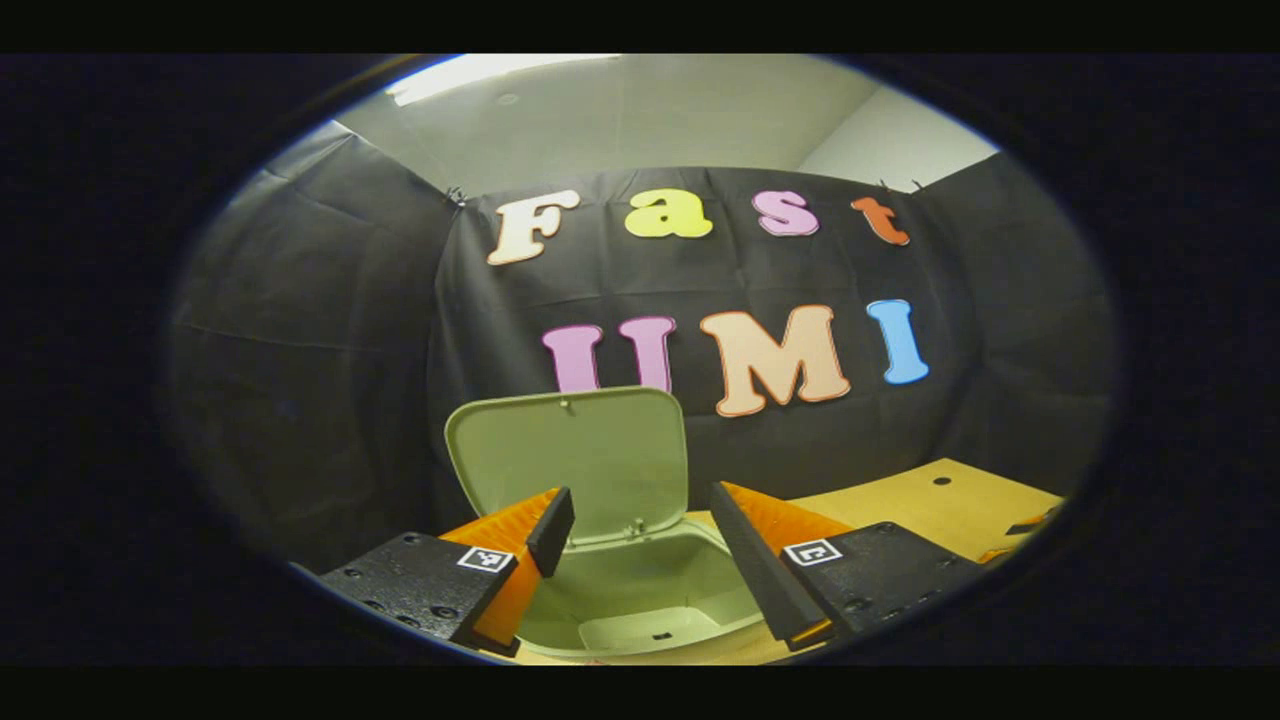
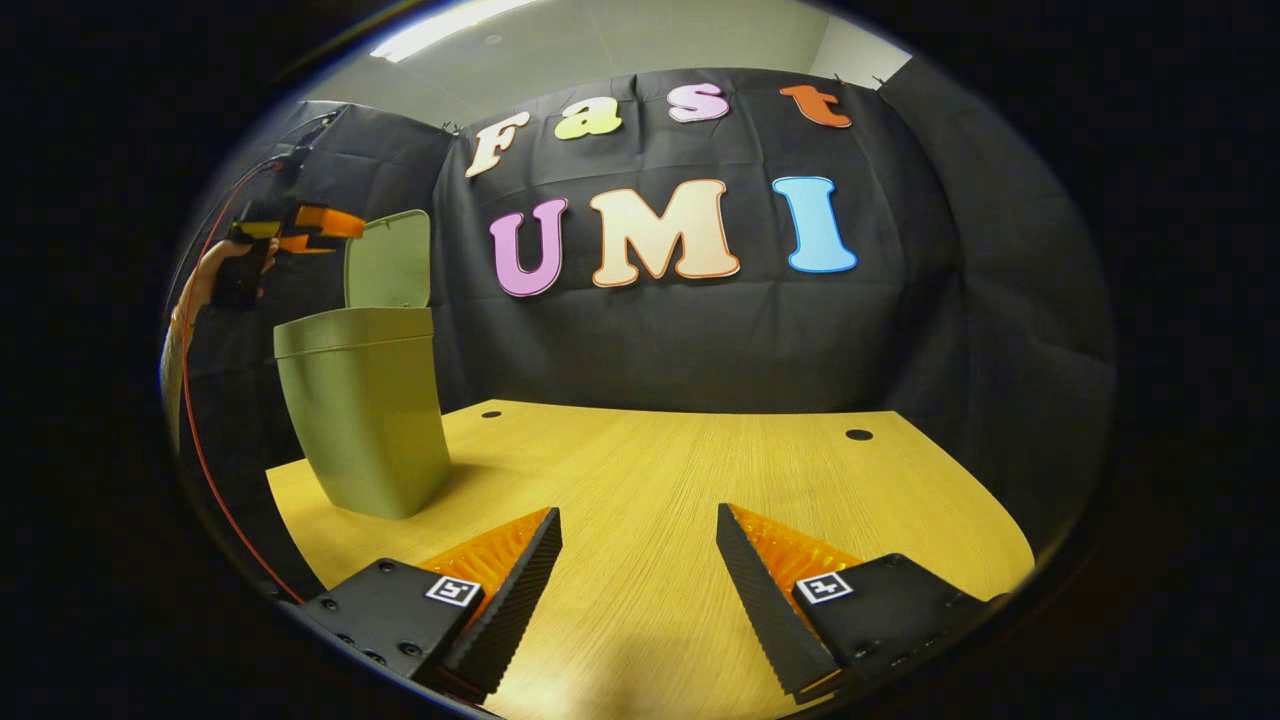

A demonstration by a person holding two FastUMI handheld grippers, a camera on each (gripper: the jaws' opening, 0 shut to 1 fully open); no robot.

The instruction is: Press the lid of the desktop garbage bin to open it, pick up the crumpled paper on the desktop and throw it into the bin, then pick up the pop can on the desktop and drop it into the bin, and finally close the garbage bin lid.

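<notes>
Bin (image 1: pixel 640 600) sits low centre in the left gripper view, lid (image 1: pixel 570 460) swung up and back, standing near upright behind the mouth. Inside looks pale and bare as far as the view reaches; the bottom is partly cut off by the frame edge.

Left gripper (image 1: pixel 640 545) hangs above the bin mouth, looking down into it at a slant. Fingers spread wide, nothing between them. Left finger tip overlaps the lid's lower edge in the picture; whether it touches, cannot tell. Table (image 1: pixel 940 505) shows as a wedge at lower right.

Right gripper view: right gripper (image 2: pixel 640 550) low over the table (image 2: pixel 650 470), fingers wide apart and holding nothing, pointing across the bare wood toward the back wall. Bin (image 2: pixel 365 410) stands at left of frame on the table's far left part, well apart from these fingers, lid (image 2: pixel 390 262) raised.

At upper left of the same view, a hand (image 2: pixel 235 270) grips the other gripper (image 2: pixel 300 225) by its handle, held level above and just left of the bin's rim, forearm dropping down the frame edge. A red cable (image 2: pixel 190 400) trails down from it.
</notes>
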